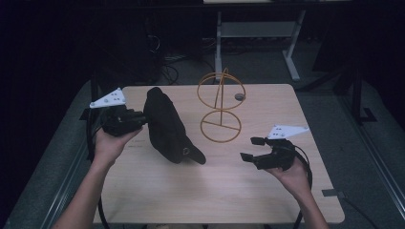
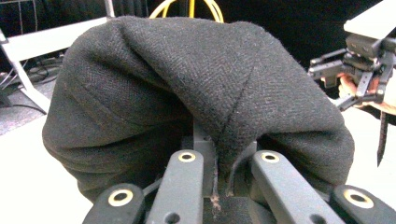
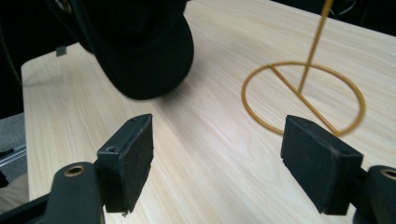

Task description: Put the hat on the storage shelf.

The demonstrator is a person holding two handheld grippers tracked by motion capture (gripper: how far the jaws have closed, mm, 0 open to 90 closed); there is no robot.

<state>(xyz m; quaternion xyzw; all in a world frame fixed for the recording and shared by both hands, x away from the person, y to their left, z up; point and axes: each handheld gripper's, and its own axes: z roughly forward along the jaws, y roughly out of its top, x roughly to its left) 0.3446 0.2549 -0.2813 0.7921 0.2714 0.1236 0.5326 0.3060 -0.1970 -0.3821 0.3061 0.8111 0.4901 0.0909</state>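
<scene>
1. High view: the left claw [image 1: 136,118] is clamped on the rear edge of a black cap [image 1: 167,126], which hangs just ahead of it, tilted, with its brim toward the middle of the counter [image 1: 229,191]. The right claw [image 1: 253,149] stands with its jaws apart and nothing between them, well apart from the cap, which lies off to its left. A gold wire stand [image 1: 220,107] rises beyond and to the left of this claw, between the two hands. Judging by this, the cap is picked up but not yet set on the stand; that placing looks like the work left.

2. Left gripper view: the jaws are together on a pinched fold of the cap [image 2: 196,93], whose wool bulges directly above them. The right claw [image 2: 327,70] shows far off at the upper right, and the stand's yellow wire [image 2: 205,9] peeks over the cap.

3. Right gripper view: the two pads [image 3: 128,158] are wide apart over bare wood. The cap's brim [image 3: 144,56] lies ahead to the left; the stand's ring base [image 3: 303,98] ahead to the right.

4. Surface and room: a pale wood-grain counter, a small grey disc [image 1: 239,97] behind the stand, a dark room with a white desk frame [image 1: 258,33] and cables beyond.
</scene>
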